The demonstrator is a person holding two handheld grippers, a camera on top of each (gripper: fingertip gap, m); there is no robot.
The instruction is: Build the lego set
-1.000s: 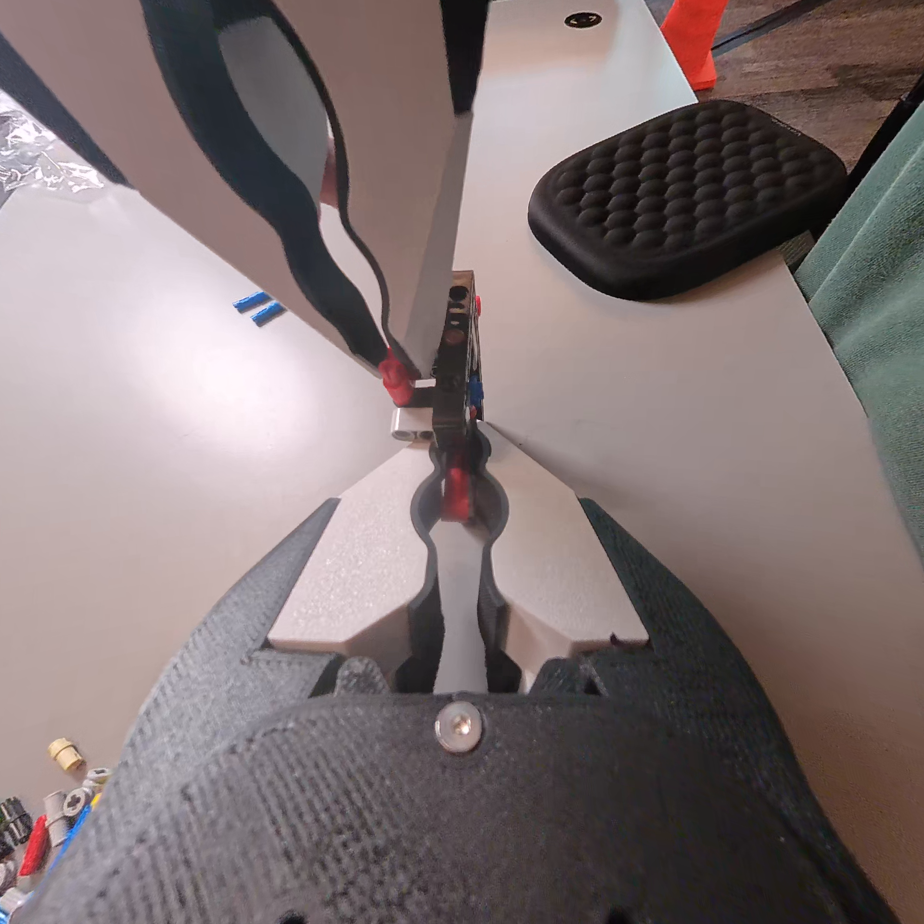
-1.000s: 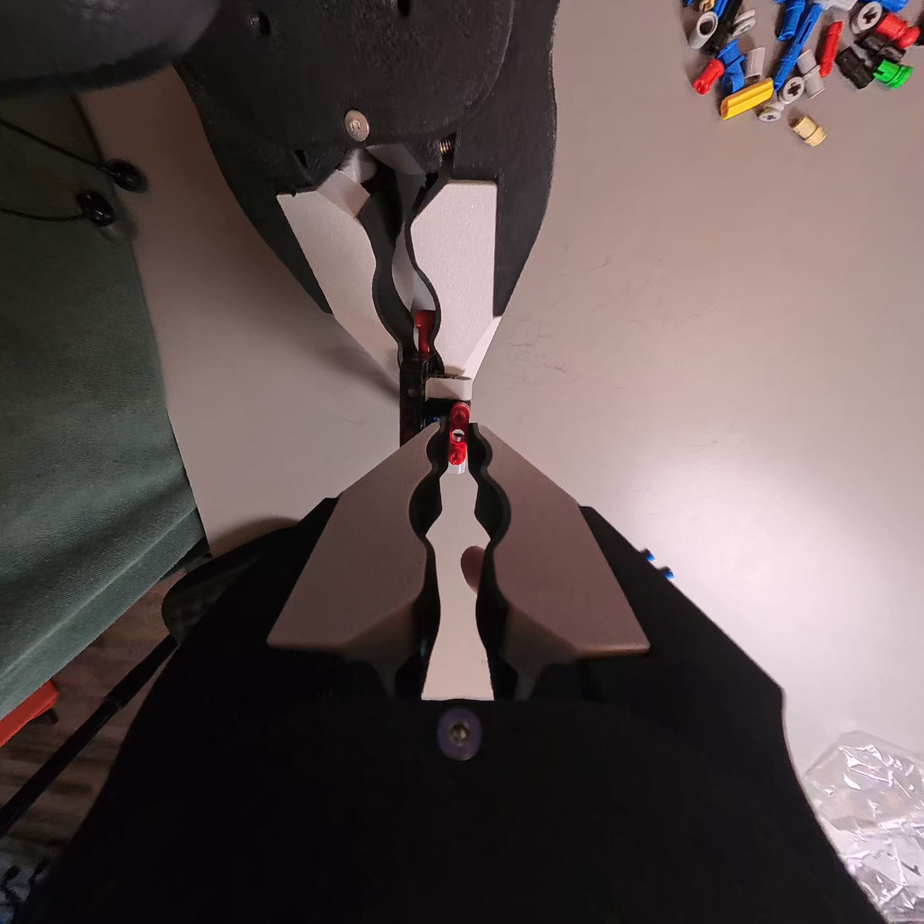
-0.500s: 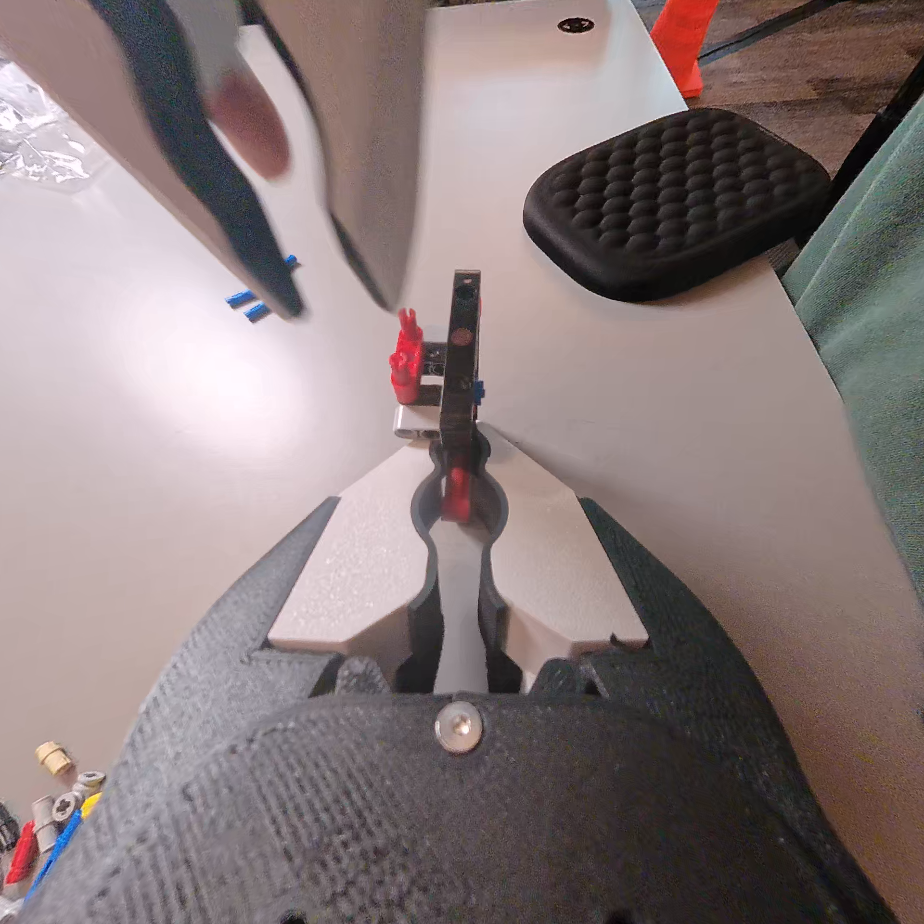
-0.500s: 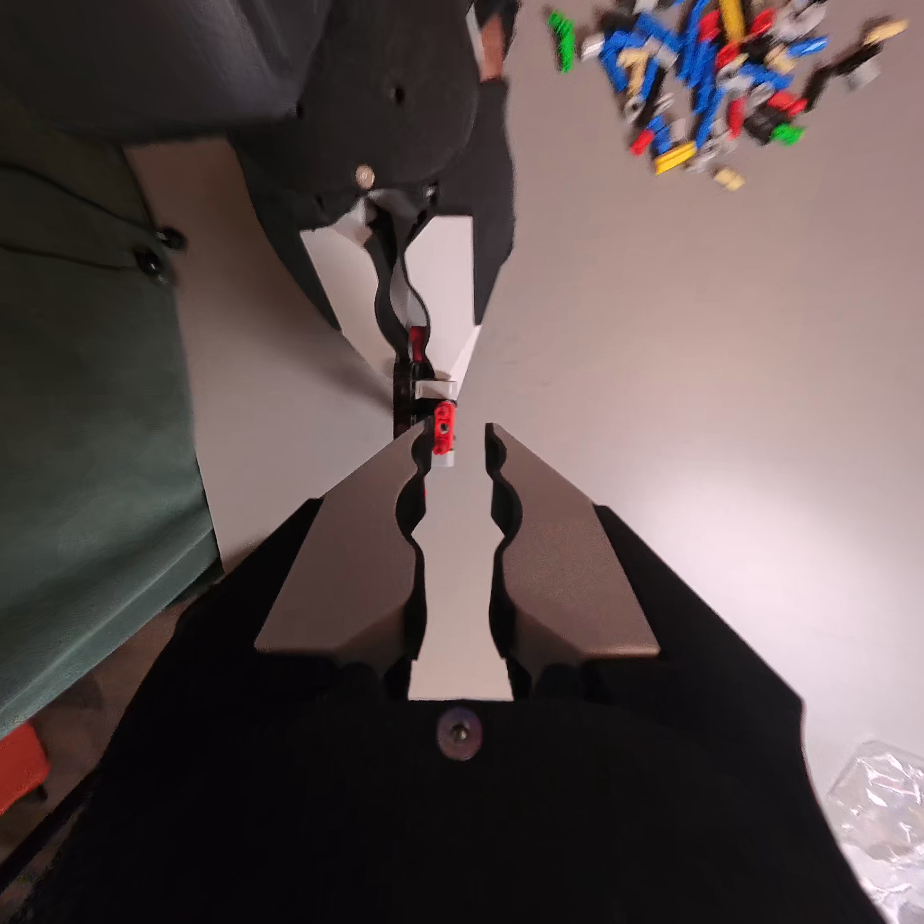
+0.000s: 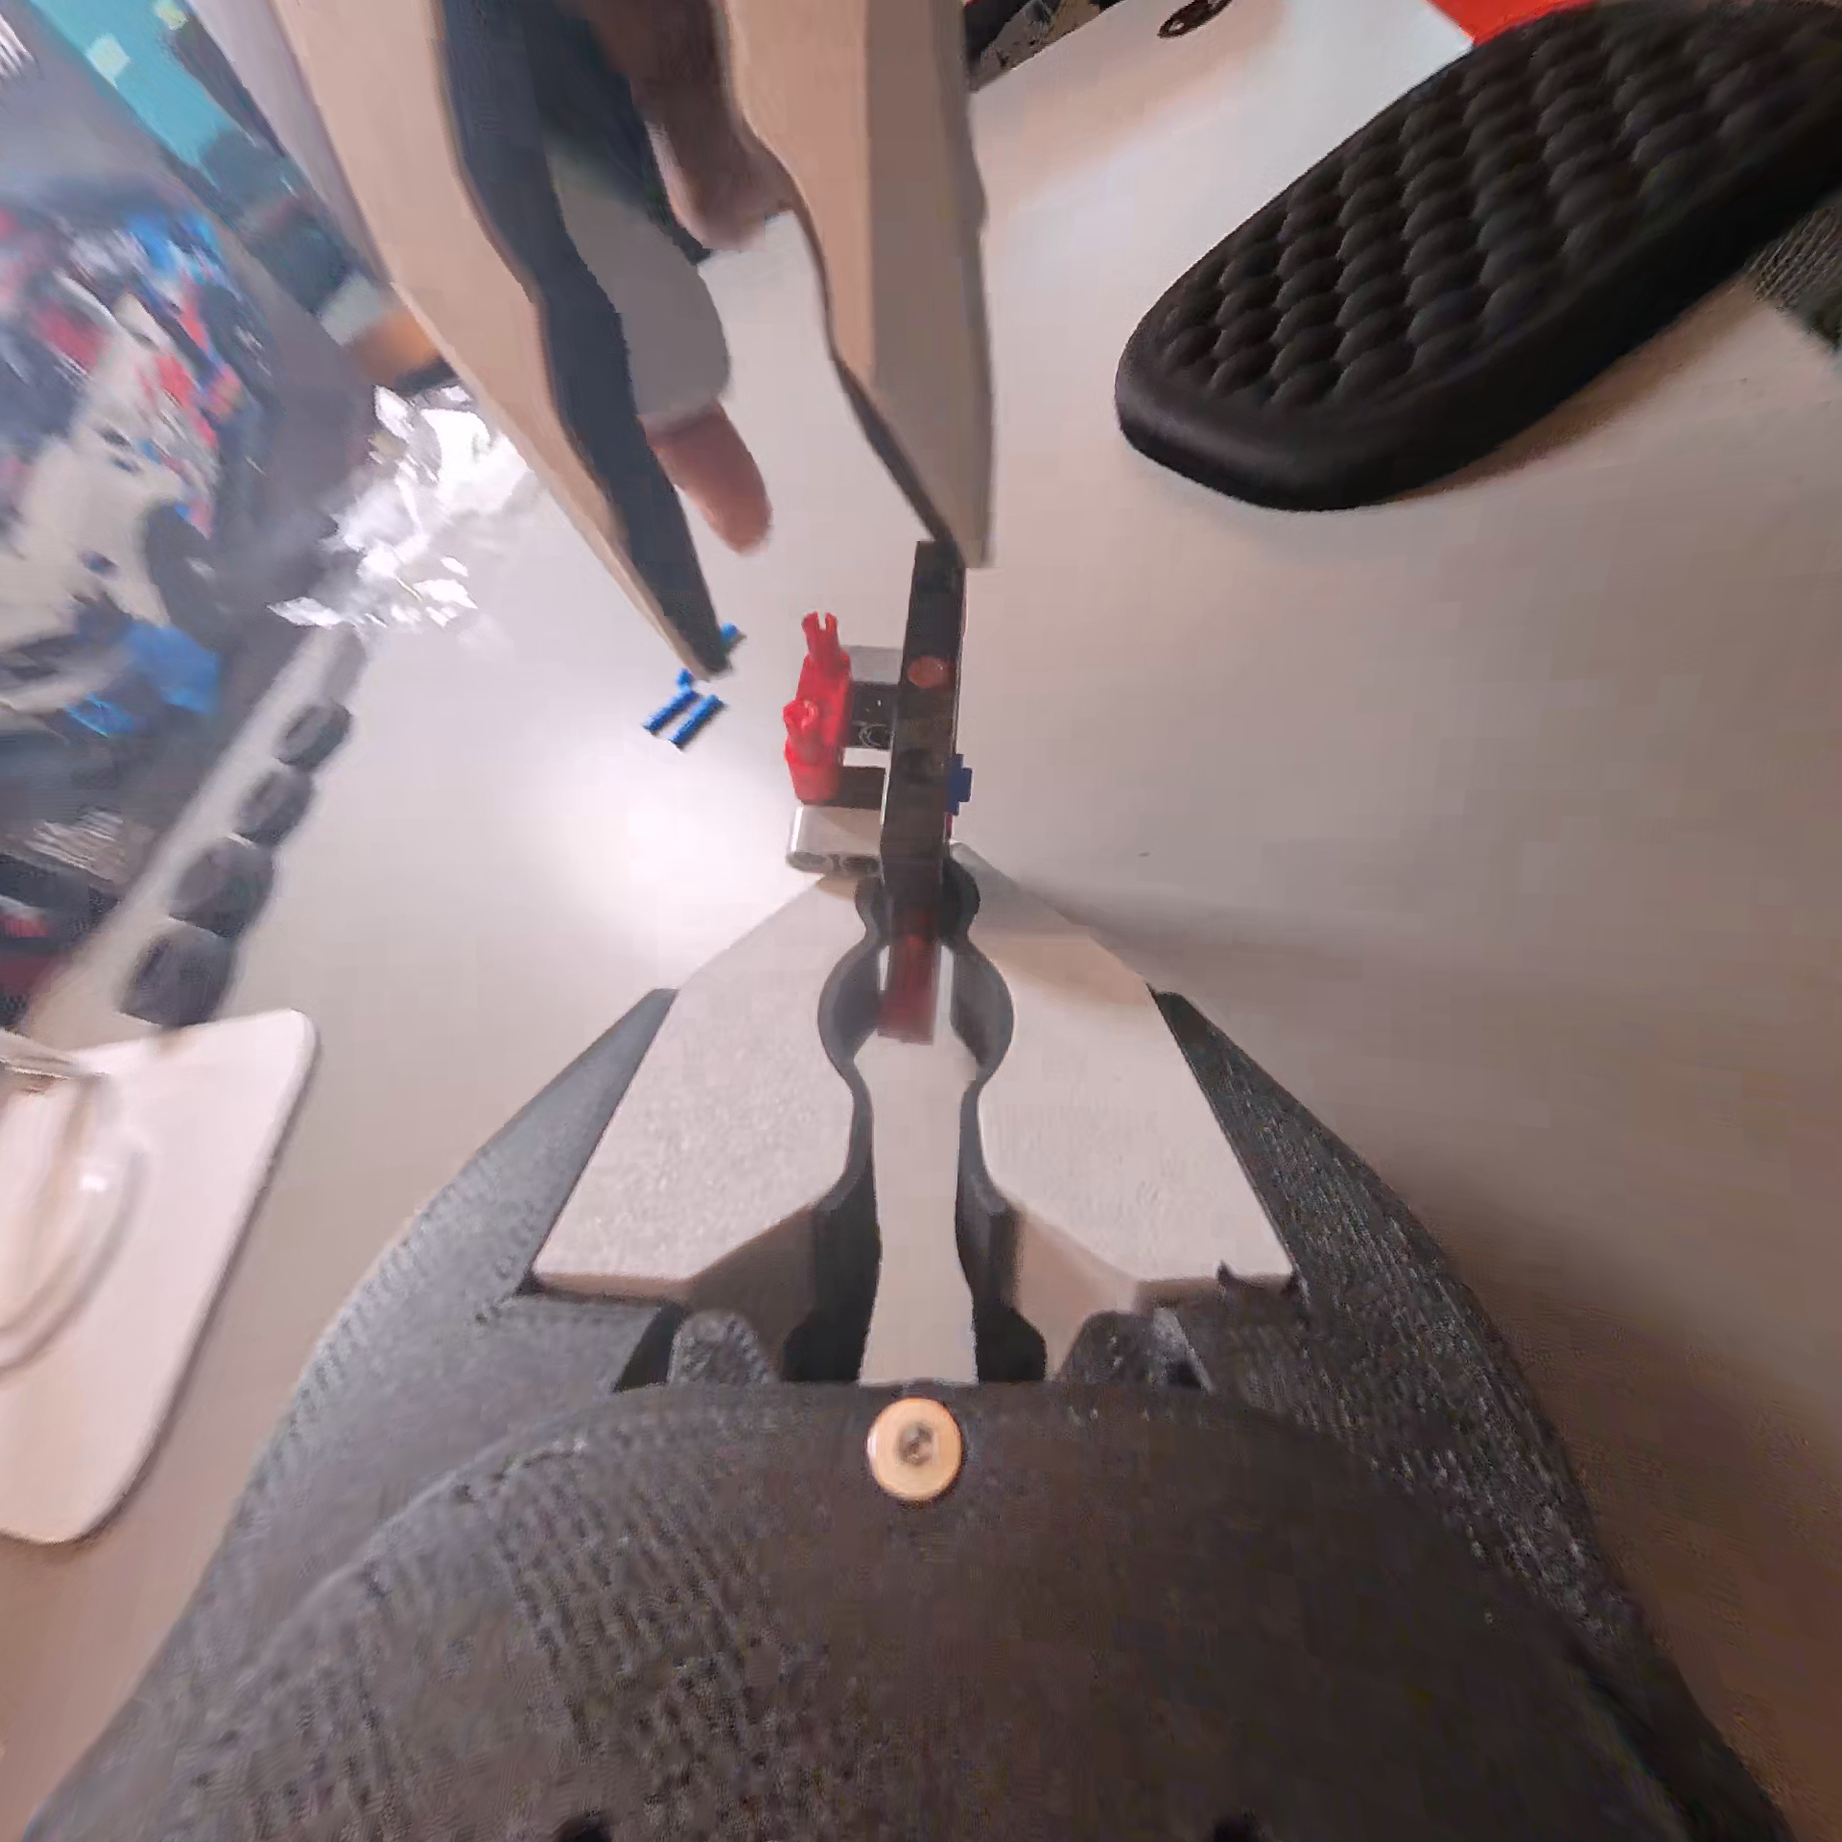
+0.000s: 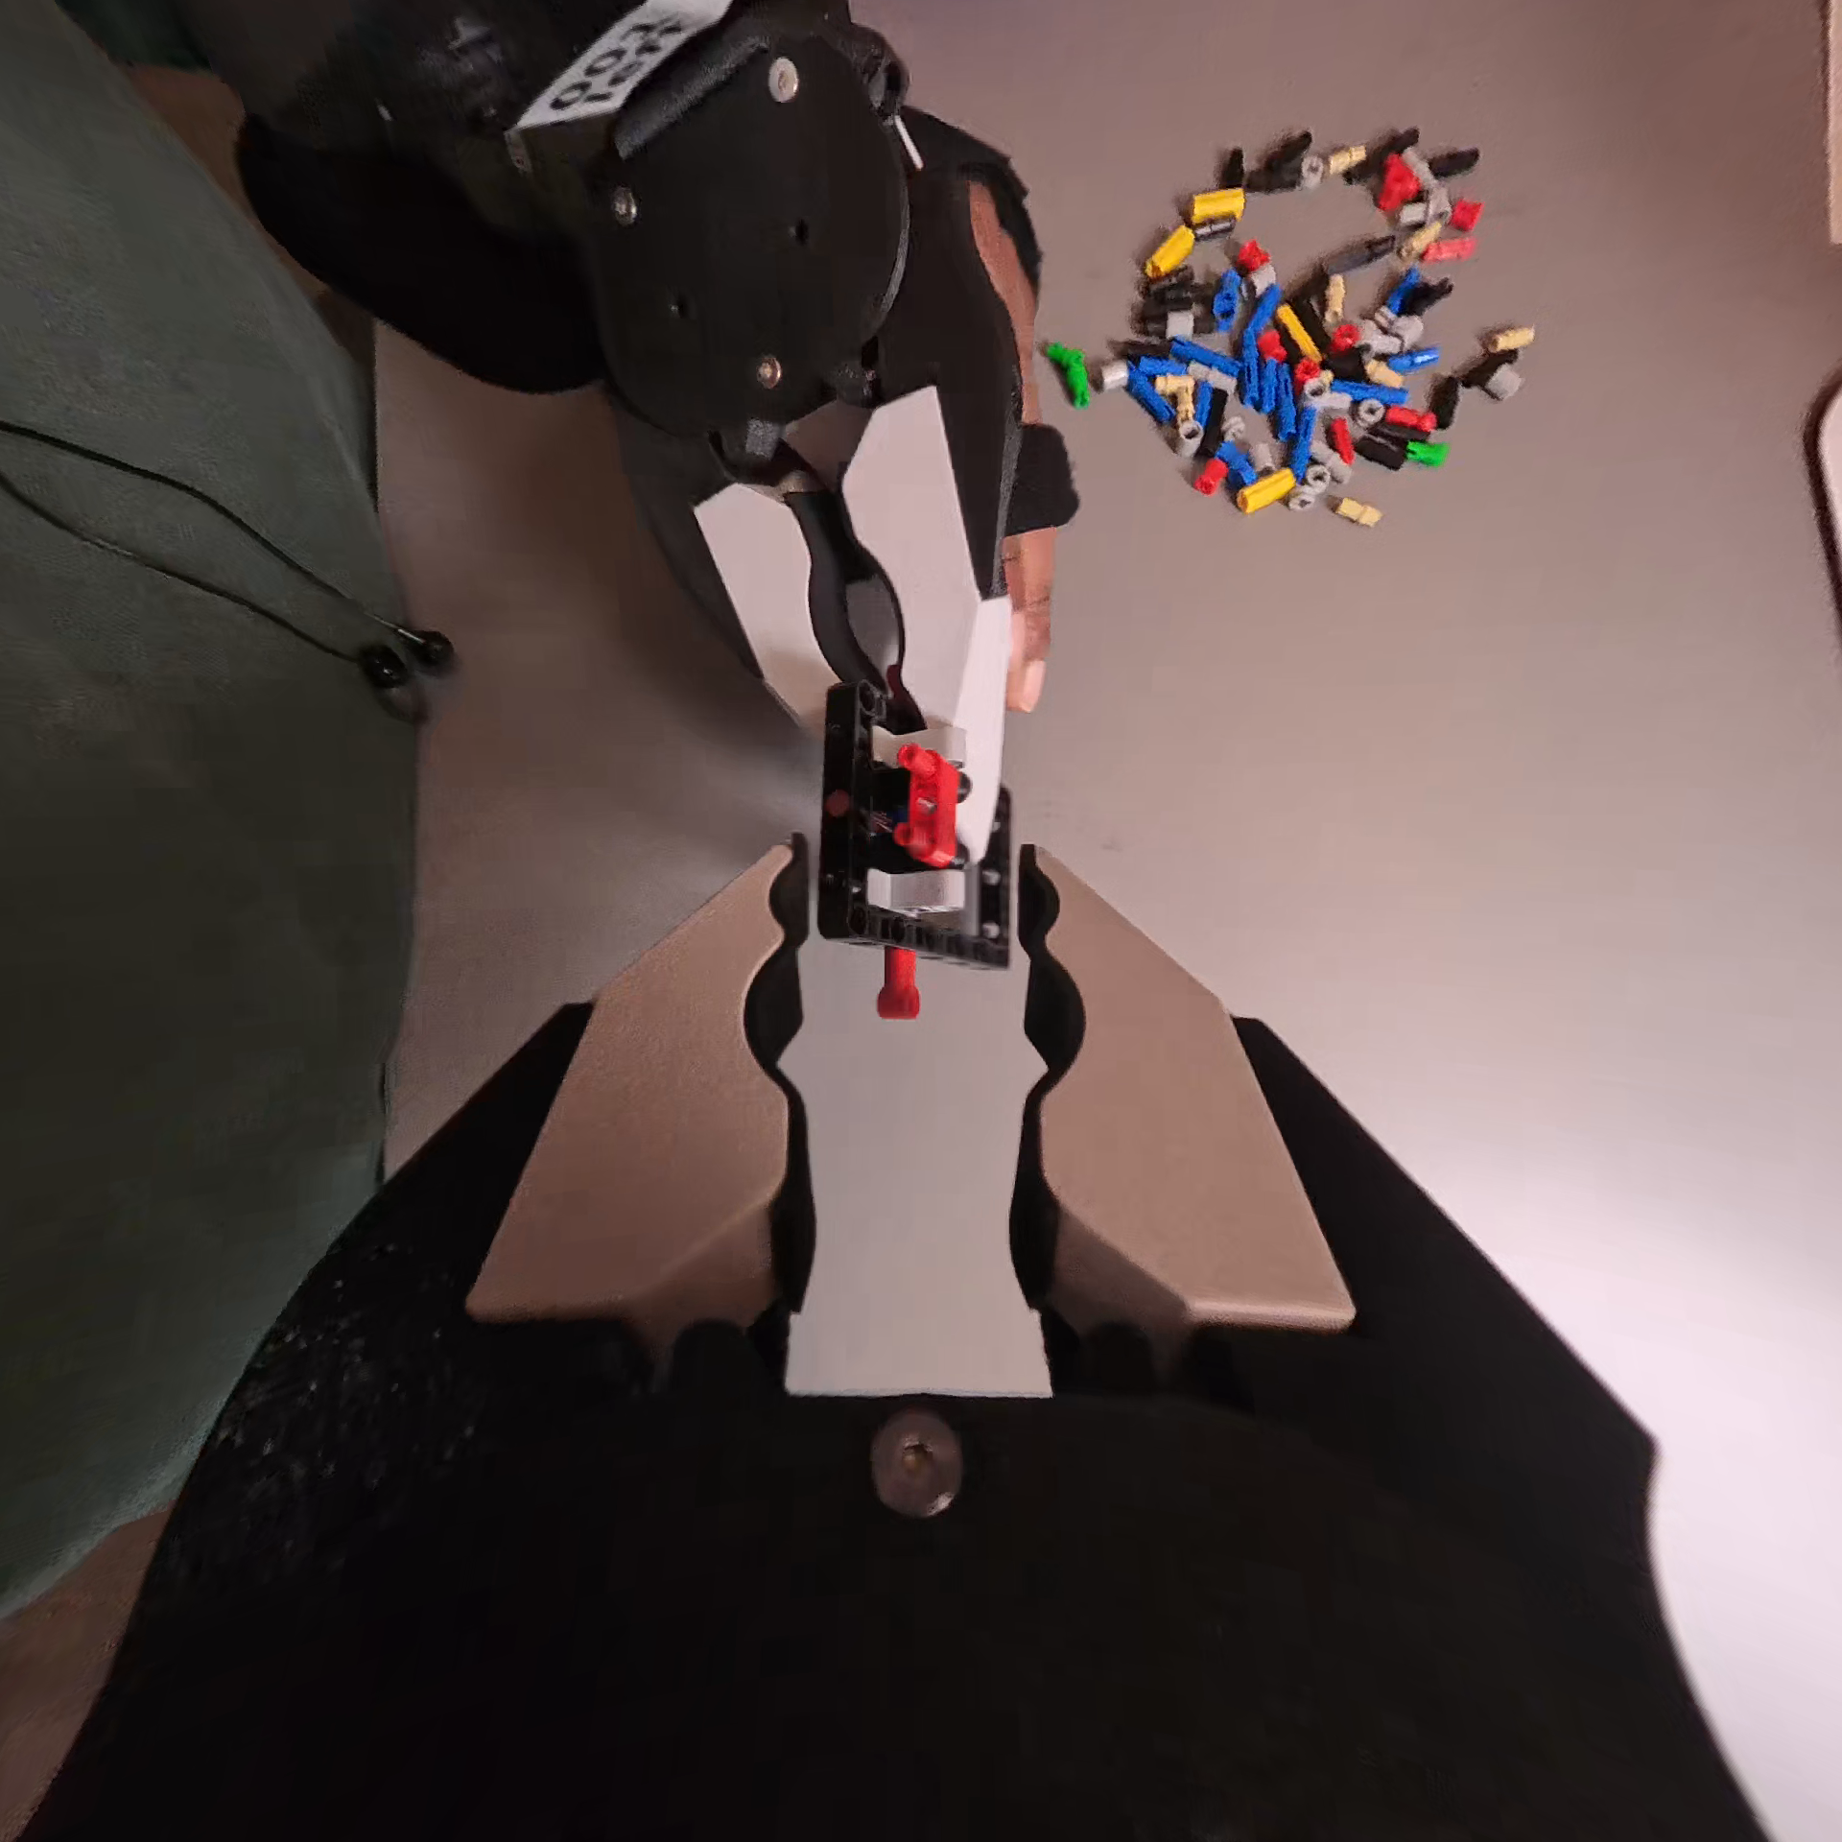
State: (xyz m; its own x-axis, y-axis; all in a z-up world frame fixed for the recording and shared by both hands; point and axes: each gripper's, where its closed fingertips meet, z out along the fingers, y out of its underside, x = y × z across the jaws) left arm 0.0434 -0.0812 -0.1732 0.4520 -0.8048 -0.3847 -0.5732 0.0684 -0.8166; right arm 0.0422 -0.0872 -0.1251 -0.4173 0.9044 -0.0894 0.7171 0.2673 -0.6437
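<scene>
My right gripper (image 6: 907, 887) had let go of the red peg (image 6: 930, 803), backed off and gaped empty just before the black frame (image 6: 902, 847), which my left gripper (image 5: 917, 892) kept clamped above the table (image 5: 1296, 797), so that peg looked seated.

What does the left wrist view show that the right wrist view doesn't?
Only left wrist: a black pad, two loose blue pins, a white tray.
Only right wrist: the parts pile, and the black frame face-on.
Both: the left gripper shut on the frame, its red connector attached, and the right gripper open.
</scene>
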